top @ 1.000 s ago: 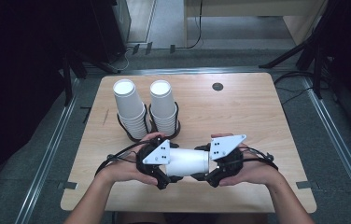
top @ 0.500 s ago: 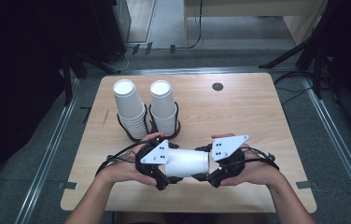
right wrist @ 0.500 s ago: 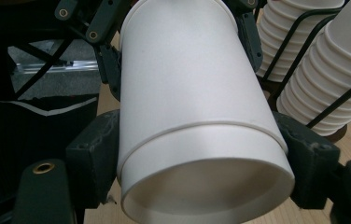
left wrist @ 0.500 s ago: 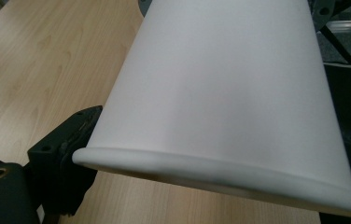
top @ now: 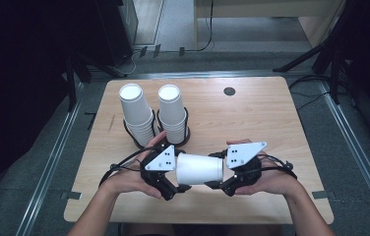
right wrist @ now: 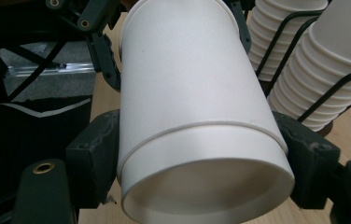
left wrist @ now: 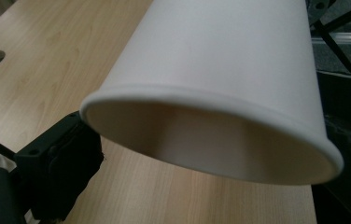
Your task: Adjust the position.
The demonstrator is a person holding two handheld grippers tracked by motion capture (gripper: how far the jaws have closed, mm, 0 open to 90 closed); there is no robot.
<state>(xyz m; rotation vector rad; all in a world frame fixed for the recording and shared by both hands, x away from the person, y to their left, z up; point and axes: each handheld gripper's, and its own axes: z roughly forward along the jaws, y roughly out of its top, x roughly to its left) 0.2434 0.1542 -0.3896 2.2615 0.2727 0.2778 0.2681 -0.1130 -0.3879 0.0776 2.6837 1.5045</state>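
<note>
Two nested paper cups are held on their side just above the worktop, between both hands. The right gripper fingers are clamped on one end and the left gripper fingers on the other, likely so the cups can be pulled apart.

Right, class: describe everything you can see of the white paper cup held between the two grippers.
The white paper cup lies on its side above the wooden table, in front of two racked cup stacks. It looks like plain matte paper, tapered, with rolled rims. A seam in the right gripper view suggests two nested cups. The right gripper clamps one end with its black pads; the left gripper holds the other.
</note>
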